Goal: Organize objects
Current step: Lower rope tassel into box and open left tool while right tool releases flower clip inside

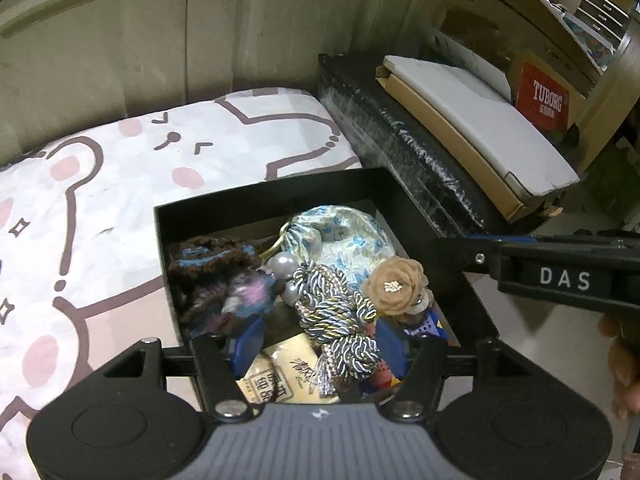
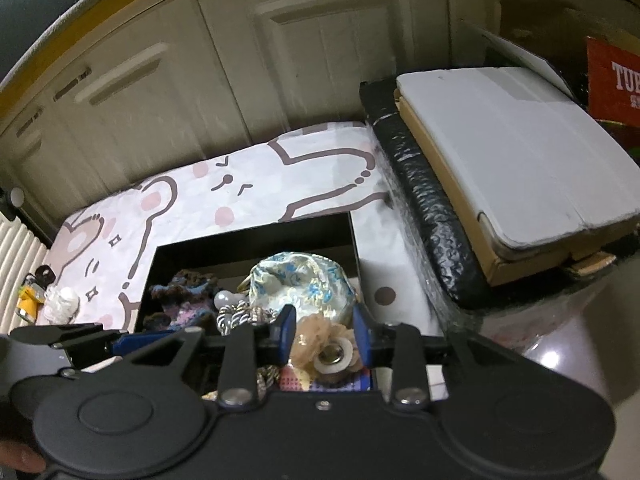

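The black box sits in the lower middle of both views on a cartoon-print bedsheet, and it is already crowded: a blue floral pouch at the back, a knitted brown-and-blue piece at left, a twisted blue-and-gold cord in the middle and a tan fabric flower to the right.

In the right wrist view the tan fabric flower lies directly between the blue fingers of the right gripper, low in the frame. The jaws stand narrow and straddle it, but a gap shows on each side, so they look parted rather than pressing (the petals blur the edges, so a light touch on one pad cannot be ruled out).

The left gripper hangs over the near edge of the box with its jaws at a middling width and nothing clamped; the cord runs lengthwise from upper left to lower right, passing between its fingers without being pinched. The right gripper is the nearer one to the flower.

Readable writing: "TUBORG" on a red carton at upper right, "DAS" on the other gripper's body at right in the left wrist view, and Chinese characters, not legible here, on cream sachets at the bottom of the box.
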The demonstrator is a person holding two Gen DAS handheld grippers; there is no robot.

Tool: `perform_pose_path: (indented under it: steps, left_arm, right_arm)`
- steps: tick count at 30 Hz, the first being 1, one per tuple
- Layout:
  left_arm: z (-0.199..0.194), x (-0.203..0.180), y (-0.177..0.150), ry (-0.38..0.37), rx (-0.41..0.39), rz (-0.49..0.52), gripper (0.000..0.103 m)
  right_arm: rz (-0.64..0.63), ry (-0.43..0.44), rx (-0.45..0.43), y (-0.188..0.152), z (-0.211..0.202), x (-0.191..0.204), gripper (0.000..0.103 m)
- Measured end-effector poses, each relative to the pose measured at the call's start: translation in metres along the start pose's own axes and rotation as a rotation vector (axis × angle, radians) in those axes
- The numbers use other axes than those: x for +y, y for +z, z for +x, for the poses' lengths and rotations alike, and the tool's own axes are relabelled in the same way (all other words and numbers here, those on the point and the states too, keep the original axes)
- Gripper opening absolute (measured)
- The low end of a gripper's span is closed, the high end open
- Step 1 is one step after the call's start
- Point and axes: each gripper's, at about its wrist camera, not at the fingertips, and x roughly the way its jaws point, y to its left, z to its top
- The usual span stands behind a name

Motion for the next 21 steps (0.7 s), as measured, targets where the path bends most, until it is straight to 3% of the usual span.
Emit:
perform_pose_path:
  steps: [12,21]
  left_arm:
    - [-0.041,0.019,-0.002,0.058,-0.080,-0.087,0.069]
    - [-0.071,0.023,-0.008,0.078,-0.121,-0.109,0.070]
  right_arm:
    - [0.014,0.032,-0.051,-0.005,-0.035,0.009,0.033]
    - [-0.009,0.008,-0.068,-0.009,-0.049,0.017,0.036]
